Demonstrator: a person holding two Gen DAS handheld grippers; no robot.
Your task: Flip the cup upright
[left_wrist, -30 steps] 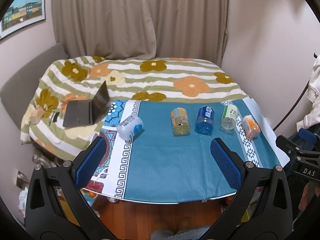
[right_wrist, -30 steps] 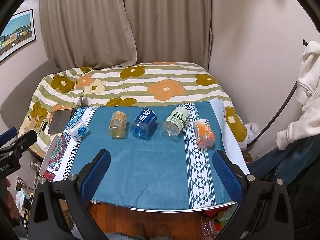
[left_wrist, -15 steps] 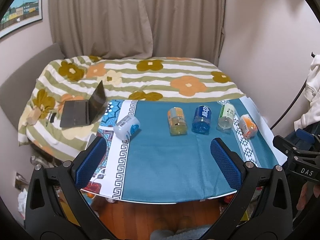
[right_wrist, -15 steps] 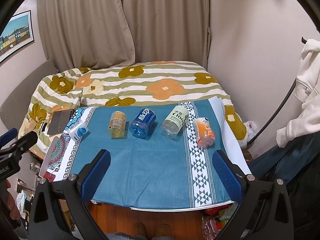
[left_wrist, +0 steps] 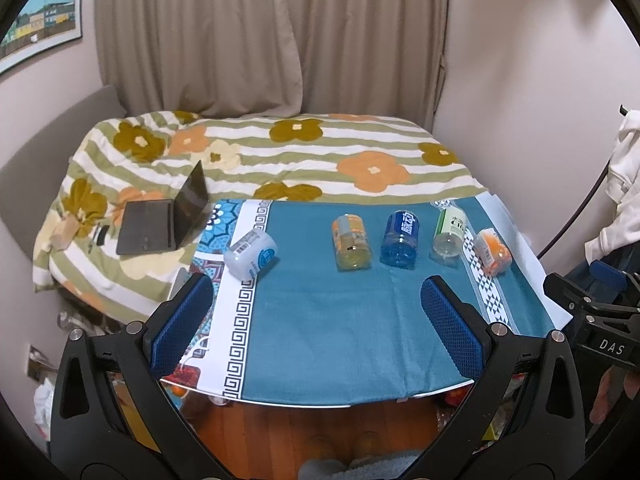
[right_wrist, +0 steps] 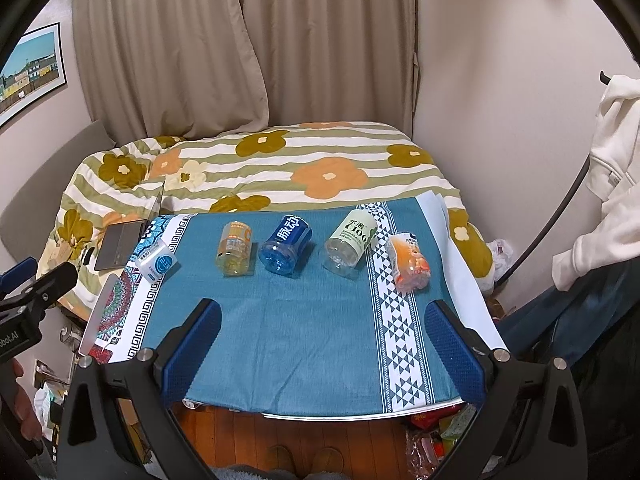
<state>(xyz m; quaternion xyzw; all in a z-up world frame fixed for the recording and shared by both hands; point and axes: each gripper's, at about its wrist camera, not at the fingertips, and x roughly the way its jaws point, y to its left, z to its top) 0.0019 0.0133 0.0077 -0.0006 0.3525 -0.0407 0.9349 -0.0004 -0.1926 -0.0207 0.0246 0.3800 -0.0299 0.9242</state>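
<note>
The left gripper hangs over the near edge of the worktop, its jaws spread wide and holding nothing. The right gripper hangs the same way over the teal tablecloth, jaws wide apart and empty.

Ahead of both sets of jaws, five cups lie on their sides in a loose row across the cloth. Ahead and to the left of the left jaws, on the cloth's white patterned border, is the white cup with a blue logo. Straight ahead of the left jaws lies the orange-labelled cup, just beside the blue cup. To the right of that is the green-and-white cup, and rightmost, ahead of the right jaws' right finger, the orange-and-white cup.

Beyond the worktop is a bed with a flowered quilt; an open laptop sits on it, far left of the jaws
</note>
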